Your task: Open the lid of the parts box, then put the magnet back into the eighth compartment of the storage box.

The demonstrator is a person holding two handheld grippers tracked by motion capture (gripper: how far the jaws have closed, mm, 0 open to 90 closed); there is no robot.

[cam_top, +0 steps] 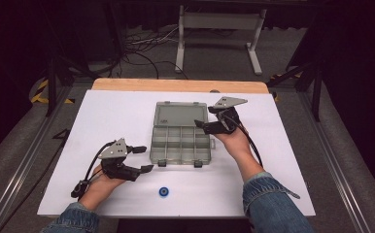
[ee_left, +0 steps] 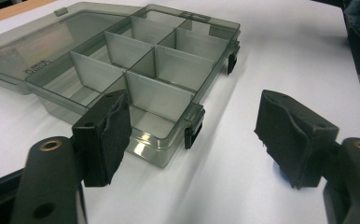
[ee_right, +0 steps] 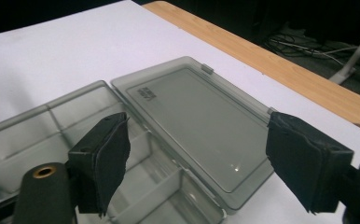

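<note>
Two handheld grippers sit over a white table top (cam_top: 127, 116), one in each of a person's hands. A smoke-grey clear plastic organiser box (cam_top: 180, 143) lies open near the middle of the surface, its flat lid (cam_top: 180, 114) folded back toward the far wooden edge (cam_top: 176, 85) and its tray split by dividers into small compartments that look empty. The left gripper (cam_top: 141, 159) hovers just beside the box's near-left corner, its two black padded jaws spread wide apart with nothing between them; in the left gripper view those jaws frame the box's front corner and its dark latches (ee_left: 193, 133). The right gripper (cam_top: 206, 127) is at the box's right side near the hinge, jaws also spread apart and holding nothing; its own view looks down across the lid and the nearest compartments. A small round blue object (cam_top: 164, 192), possibly a wheel or roll, lies alone near the surface's near edge.
</note>
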